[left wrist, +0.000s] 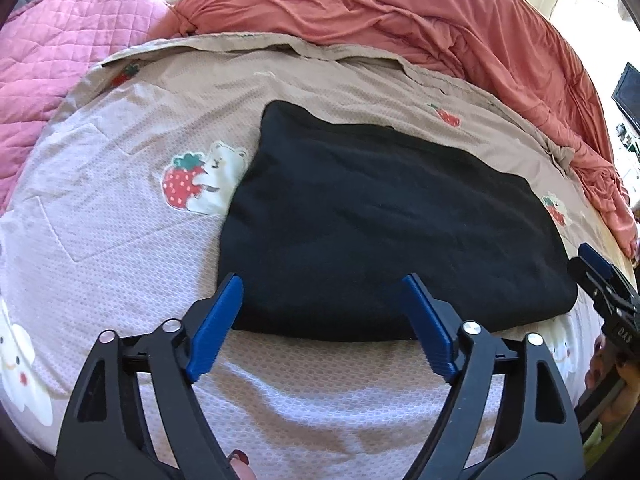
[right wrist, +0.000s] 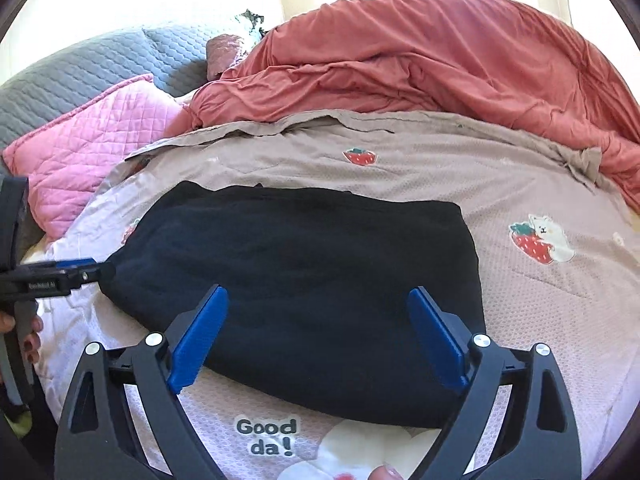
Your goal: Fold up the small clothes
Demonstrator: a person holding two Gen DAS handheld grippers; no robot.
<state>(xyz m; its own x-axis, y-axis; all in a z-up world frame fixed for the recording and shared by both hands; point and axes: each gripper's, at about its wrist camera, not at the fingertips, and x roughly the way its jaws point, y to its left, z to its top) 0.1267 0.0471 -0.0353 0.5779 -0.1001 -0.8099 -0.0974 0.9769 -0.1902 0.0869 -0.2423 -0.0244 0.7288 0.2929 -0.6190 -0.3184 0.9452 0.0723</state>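
A black garment (left wrist: 380, 220) (right wrist: 300, 272) lies folded into a flat rectangle on the printed bed sheet (left wrist: 120, 160). My left gripper (left wrist: 322, 282) hovers at its near left edge with both blue fingers spread wide; no cloth is pinched between them. My right gripper (right wrist: 318, 294) stands open over the near right part of the garment, and its pads touch nothing. In the left wrist view the right gripper (left wrist: 596, 268) shows beside the garment's right corner. The left gripper (right wrist: 90, 268) appears at the garment's left end in the right wrist view.
A bunched coral duvet (left wrist: 400, 12) (right wrist: 440, 60) lies behind the garment. A pink quilted pillow (left wrist: 68, 60) (right wrist: 92, 148) sits at the back left, with a grey quilted pillow (right wrist: 80, 68) behind it. The sheet (right wrist: 520, 300) bears strawberry and bear prints.
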